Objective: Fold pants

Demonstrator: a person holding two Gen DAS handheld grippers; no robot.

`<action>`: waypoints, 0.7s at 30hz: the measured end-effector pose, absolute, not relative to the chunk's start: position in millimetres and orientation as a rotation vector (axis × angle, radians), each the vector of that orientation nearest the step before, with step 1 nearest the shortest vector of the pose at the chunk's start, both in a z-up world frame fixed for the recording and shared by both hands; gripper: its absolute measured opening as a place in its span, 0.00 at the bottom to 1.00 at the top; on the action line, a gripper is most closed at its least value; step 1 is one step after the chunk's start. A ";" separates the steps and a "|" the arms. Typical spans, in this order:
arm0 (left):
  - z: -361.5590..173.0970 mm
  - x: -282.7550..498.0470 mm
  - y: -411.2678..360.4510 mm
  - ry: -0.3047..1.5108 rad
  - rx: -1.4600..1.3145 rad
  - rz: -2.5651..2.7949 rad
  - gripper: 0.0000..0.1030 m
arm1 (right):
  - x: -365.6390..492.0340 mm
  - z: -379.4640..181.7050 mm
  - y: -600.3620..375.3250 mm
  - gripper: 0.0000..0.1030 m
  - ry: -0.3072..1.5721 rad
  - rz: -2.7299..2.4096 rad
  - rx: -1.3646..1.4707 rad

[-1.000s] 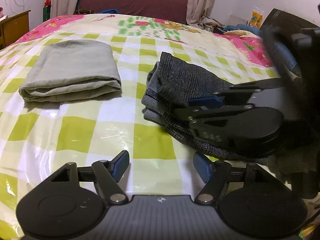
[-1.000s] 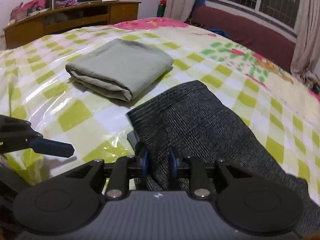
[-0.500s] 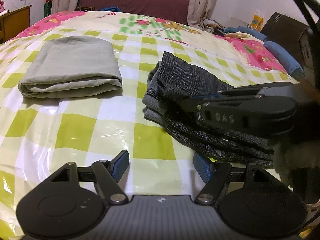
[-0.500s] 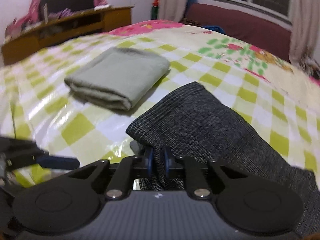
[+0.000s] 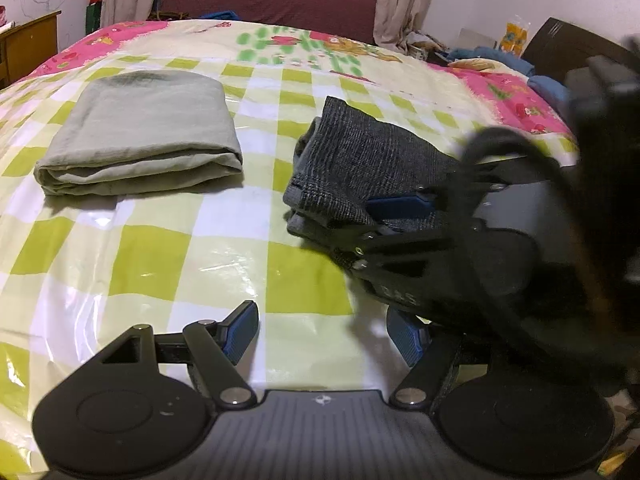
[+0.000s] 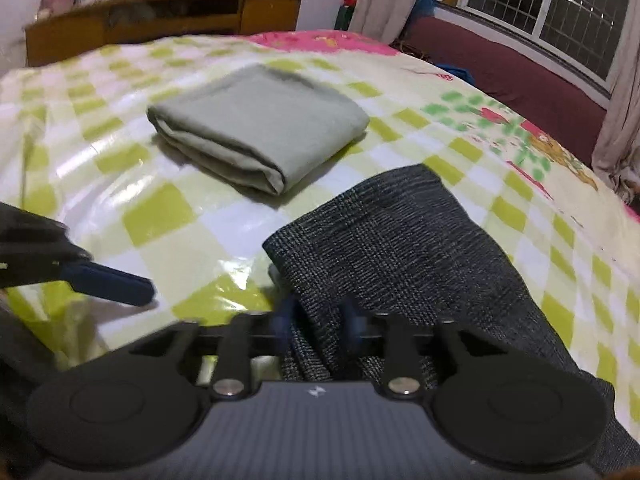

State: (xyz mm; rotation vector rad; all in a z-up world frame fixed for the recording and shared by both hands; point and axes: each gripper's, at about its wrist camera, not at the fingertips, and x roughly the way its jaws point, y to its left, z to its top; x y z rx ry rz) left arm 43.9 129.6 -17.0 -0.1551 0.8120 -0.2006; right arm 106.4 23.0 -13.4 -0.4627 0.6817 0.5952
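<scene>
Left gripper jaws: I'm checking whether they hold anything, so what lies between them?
Only bare checkered bed cover lies between the open jaws of the left gripper, in the left wrist view; the dark grey pants lie beyond.

Dim indoor light, glare on plastic sheet (image 5: 224, 272), fisheye edges, motion blur

Dark grey pants (image 6: 404, 248) of rough woven cloth; folded green cloth (image 6: 260, 128) smooth, matt; checked bed cover (image 5: 168, 256) of glossy plastic.

Right gripper (image 6: 318, 326): jaws, clamped a moment ago, have just been opening | folded dark grey checked woven pants (image 6: 404, 248): edge between the blue pads, pinch loosened
</scene>
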 end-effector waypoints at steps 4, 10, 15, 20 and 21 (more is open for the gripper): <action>-17.1 44.2 135.8 0.807 -0.189 -0.195 0.81 | 117.4 -5.3 9.1 0.16 0.749 0.565 -0.299; -17.6 44.2 131.0 0.807 -0.167 -0.194 0.81 | 119.7 27.5 8.7 0.13 0.699 0.572 -0.121; -19.7 47.0 123.3 0.827 -0.122 -0.181 0.81 | 125.7 -3.0 18.2 0.20 0.765 0.597 -0.169; -16.4 47.7 113.3 0.799 -0.061 -0.159 0.81 | 103.5 29.4 -40.4 0.38 0.689 0.594 -0.031; -12.3 44.5 108.8 0.764 -0.038 -0.152 0.81 | 97.5 36.8 -61.2 0.40 0.667 0.571 0.001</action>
